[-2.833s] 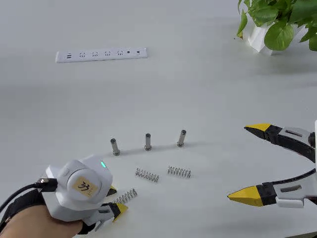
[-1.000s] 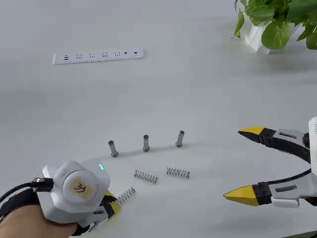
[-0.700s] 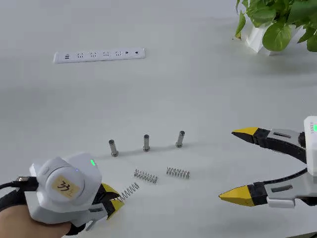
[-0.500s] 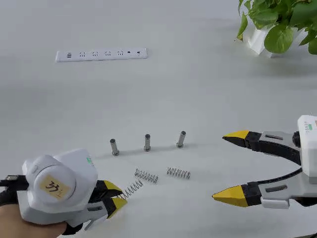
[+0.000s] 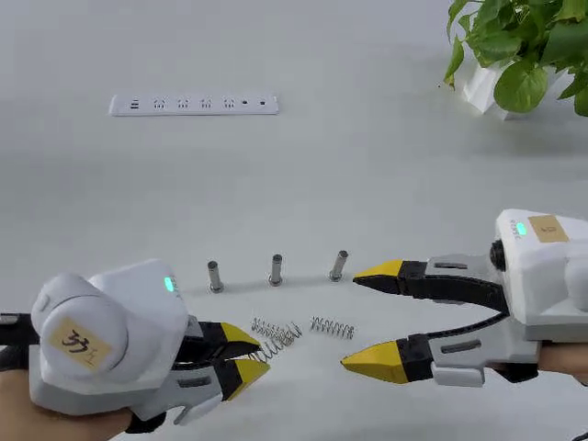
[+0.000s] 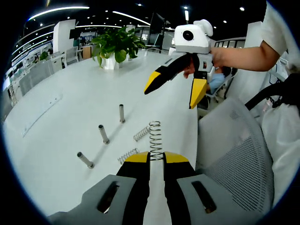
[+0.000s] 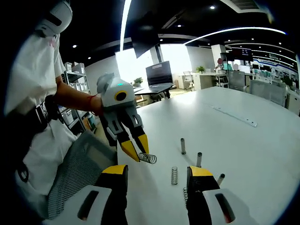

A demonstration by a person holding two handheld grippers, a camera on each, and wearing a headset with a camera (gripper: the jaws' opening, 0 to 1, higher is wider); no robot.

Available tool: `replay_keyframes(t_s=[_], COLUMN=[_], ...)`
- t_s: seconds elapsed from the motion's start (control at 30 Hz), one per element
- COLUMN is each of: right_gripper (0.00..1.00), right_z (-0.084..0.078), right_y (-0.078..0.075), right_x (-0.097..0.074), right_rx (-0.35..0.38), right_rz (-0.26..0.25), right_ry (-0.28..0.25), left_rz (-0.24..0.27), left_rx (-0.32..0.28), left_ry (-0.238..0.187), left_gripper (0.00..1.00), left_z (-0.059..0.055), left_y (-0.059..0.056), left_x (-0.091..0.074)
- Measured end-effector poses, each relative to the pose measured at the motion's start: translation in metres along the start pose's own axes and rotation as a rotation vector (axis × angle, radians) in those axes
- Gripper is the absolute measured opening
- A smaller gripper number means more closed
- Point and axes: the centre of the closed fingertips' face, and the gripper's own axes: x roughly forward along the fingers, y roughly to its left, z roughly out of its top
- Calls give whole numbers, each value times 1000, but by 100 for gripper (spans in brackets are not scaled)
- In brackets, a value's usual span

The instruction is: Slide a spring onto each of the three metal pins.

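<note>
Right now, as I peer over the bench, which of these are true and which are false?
1. The left gripper is shut on a spring. True.
2. The right gripper also holds a spring. False: it is open and holds nothing.
3. All three pins have springs on them. False: all three stand bare.
4. Two loose springs lie on the table in front of the pins. True.
</note>
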Motion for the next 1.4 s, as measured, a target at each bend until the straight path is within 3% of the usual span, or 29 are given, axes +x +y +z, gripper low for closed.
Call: replay_keyframes(t_s=[0.17, 0.63, 1.03, 1.4], right_gripper=[38, 20, 8, 7], right_z=[11, 15, 24, 28], right_y=[7, 16, 18, 20], right_x=[7, 13, 9, 10], right_rx=[40, 85, 119, 116], right_rz=[42, 112, 133, 133], right_ry=[-34, -43, -82, -76], left_rz=[-18, -67, -82, -90], left_rx=[10, 12, 6, -2], left_ry=[-36, -123, -167, -180], left_gripper=[6, 6, 6, 6], left_z=[10, 29, 39, 40], left_y=[-4, -15, -17, -17], left_x=[-2, -7, -9, -9])
